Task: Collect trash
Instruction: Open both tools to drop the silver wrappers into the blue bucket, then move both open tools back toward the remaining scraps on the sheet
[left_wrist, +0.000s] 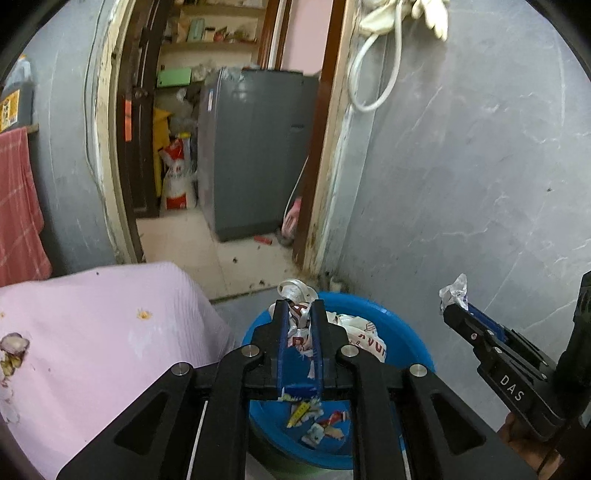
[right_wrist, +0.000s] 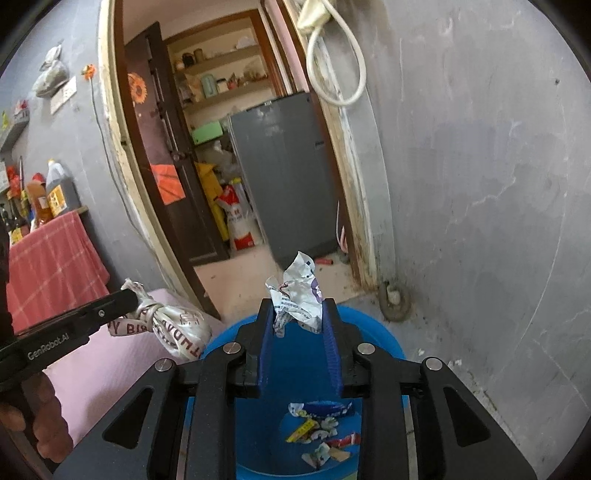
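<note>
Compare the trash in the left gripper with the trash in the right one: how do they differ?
The left gripper holds a knotted plastic bag with red lettering; the right gripper holds a crumpled wrapper with bluish print. The bag is bulkier. Both are above the blue bin.

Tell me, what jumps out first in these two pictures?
A bright blue bucket sits low in the middle by the grey wall, with scraps of wrappers at its bottom. Above it, the right gripper pinches a crumpled white wrapper, and the left gripper holds a knotted printed bag.
</note>
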